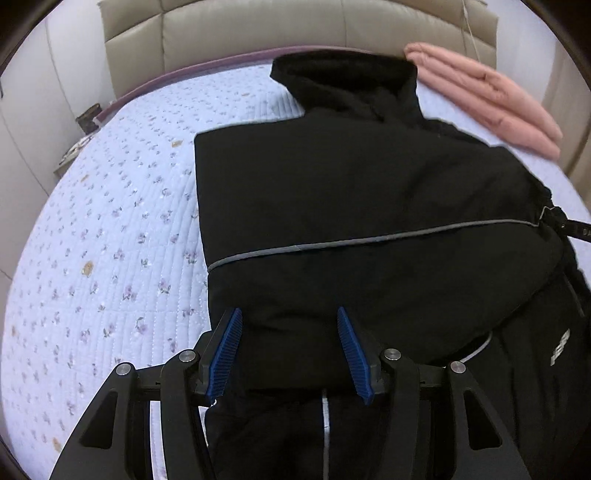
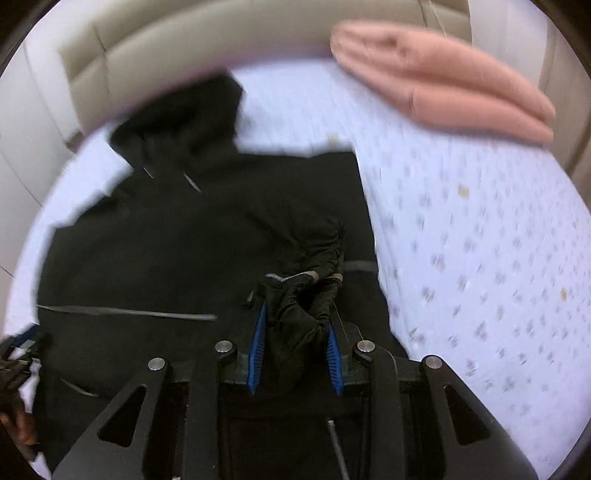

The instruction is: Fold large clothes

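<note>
1. On the bed (image 1: 110, 240), a black hooded jacket (image 1: 369, 192) lies partly folded, hood toward the headboard (image 1: 240, 29), long axis running away from both tongs
2. Left tongs (image 1: 290, 354): released, pads spread over the near hem, gripping nothing
3. Right tongs (image 2: 297, 354): clenched on a bunched fold of jacket, likely a sleeve cuff
4. Judgement: right hand is nearer; its held fabric goes leftward across the body

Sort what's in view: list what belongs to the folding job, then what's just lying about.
In the job:
black jacket
left gripper, open over it
right gripper, shut on bunched jacket fabric

Lying about:
pink folded garment
floral bedspread
beige headboard
</note>
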A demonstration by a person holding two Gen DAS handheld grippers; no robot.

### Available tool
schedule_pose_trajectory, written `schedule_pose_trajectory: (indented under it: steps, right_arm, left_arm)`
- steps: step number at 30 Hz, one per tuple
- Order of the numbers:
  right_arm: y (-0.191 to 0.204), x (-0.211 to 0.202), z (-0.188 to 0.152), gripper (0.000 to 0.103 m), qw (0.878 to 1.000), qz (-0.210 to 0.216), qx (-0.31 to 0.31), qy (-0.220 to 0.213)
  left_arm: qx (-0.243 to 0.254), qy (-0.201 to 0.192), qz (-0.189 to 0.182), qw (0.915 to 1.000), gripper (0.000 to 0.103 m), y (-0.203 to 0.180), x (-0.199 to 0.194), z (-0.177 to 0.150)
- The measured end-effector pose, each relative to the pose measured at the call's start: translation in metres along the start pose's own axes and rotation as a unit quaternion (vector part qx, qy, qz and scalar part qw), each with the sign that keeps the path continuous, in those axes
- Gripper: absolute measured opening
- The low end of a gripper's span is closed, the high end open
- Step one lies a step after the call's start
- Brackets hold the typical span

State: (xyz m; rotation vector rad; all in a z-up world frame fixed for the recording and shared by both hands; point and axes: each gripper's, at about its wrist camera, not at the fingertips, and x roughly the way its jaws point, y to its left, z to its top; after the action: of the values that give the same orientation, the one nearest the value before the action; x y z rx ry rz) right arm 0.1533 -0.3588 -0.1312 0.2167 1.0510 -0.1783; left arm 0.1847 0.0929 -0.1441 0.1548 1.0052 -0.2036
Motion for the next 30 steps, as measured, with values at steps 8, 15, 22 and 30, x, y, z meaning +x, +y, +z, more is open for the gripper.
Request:
schedule_pose_trajectory:
  steps: [8,15,22,30]
  right_arm:
    - [0.008,-0.027,0.002,0.048,0.999,-0.039,-0.01,-0.011]
    - [0.048,-0.095,0.004,0.071,0.993,0.003,-0.042,-0.107]
    - [0.046,-0.02,-0.012,0.056,0.999,-0.02,-0.03,-0.027]
    - [0.04,0.009,-0.021,0.056,1.0,-0.018,-0.013,0.007]
  left_arm:
    - [-0.016,-0.016,-0.003,0.9998,0.06,0.011,-0.02,0.002]
    - [-0.049,-0.075,-0.03,0.9956,0.06,0.017,-0.058,0.012]
    - [-0.046,-0.05,-0.028,0.9973,0.059,0.018,-0.03,0.003]
    - [-0.066,0.024,-0.018,0.9974,0.063,0.024,0.012,-0.005]
